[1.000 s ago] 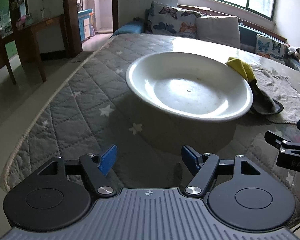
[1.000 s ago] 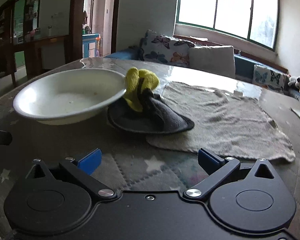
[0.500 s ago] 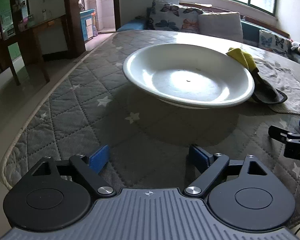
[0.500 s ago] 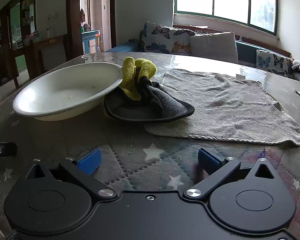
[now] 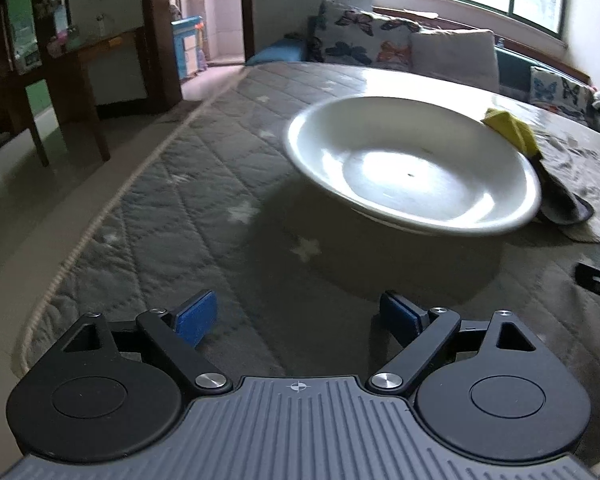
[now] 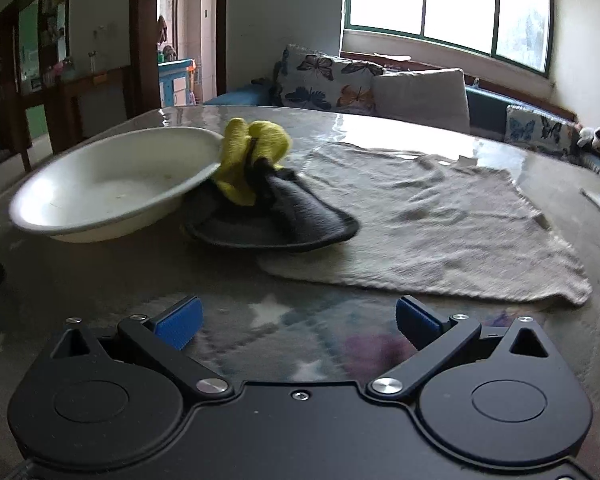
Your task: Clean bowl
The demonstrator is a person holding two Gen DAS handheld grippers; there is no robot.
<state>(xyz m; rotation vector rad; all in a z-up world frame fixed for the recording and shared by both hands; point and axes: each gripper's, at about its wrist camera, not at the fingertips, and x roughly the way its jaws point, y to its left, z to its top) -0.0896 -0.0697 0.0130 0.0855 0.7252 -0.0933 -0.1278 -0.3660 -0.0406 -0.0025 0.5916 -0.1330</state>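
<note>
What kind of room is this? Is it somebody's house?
Most likely a home living or dining room. Butterfly cushions sit on a bench under a big window, soft toys rest at its end, and a white bowl stands on the padded table.

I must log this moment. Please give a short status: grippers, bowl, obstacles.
Left gripper and right gripper: jaws open, empty. White bowl on table, untouched, small speck inside. Yellow-grey cloth against its rim. Path clear.
</note>
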